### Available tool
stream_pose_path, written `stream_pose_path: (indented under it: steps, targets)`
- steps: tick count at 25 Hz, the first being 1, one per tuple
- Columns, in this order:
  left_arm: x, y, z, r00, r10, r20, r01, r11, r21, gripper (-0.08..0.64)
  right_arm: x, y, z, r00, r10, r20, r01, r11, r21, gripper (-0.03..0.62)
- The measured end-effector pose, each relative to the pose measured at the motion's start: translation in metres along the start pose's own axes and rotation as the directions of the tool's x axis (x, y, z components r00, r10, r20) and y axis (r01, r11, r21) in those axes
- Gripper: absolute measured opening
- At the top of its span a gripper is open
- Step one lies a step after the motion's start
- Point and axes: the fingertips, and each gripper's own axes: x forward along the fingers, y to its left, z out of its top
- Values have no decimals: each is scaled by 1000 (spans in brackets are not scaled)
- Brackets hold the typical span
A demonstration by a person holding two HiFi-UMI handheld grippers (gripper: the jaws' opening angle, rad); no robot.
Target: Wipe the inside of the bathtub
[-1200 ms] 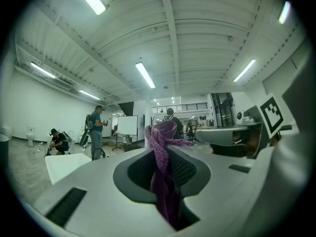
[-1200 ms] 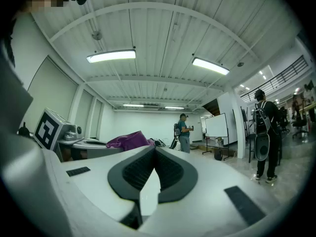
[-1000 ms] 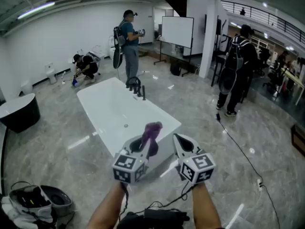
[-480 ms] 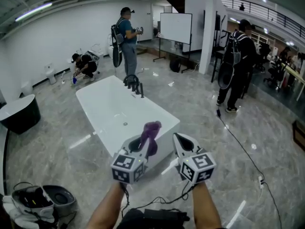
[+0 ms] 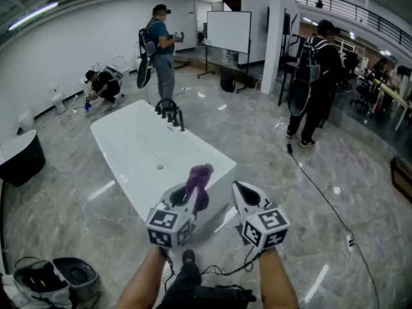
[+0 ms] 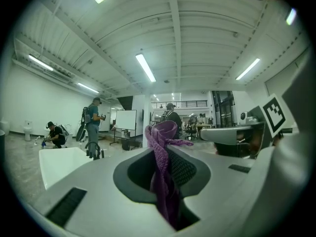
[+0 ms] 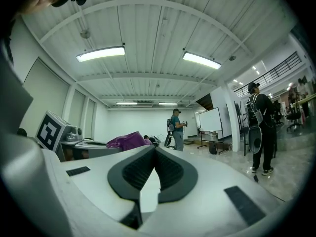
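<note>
The left gripper (image 5: 191, 196) hides part of the bathtub (image 5: 132, 148).

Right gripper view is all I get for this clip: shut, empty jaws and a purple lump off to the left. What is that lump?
Observer: A purple knitted cloth, clamped in the left gripper and sticking up past its jaws.
Operator: Is the tub close?
Observer: The head view shows the white rectangular bathtub just ahead of that gripper.
Operator: Cloth touching it?
Observer: No; the left gripper view shows the tub lower down and apart from it.
</note>
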Motion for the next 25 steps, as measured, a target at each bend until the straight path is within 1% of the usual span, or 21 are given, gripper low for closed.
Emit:
stream_pose_path:
  steps: [3,8,19,25]
  targets:
    - [26,17,-1,1000,-12,-3,12,1000,-2,60,25,-16,-1,1000,-17,-8,17,1000,-1,5]
    - [73,57,-2,999,-40,-5,39,999,-17,60,80,-37,-5,999,-42,-34,42,999,4,5]
    - [169,183,-10,997,-73,-14,71,993,-98,60,235,-64,5,992,-85,-94,79,995,-61,5]
    - [205,220,-16,995,-92,-29,89,991,-101,60,287,-82,5,989,-116,-95,110,992,-69,5]
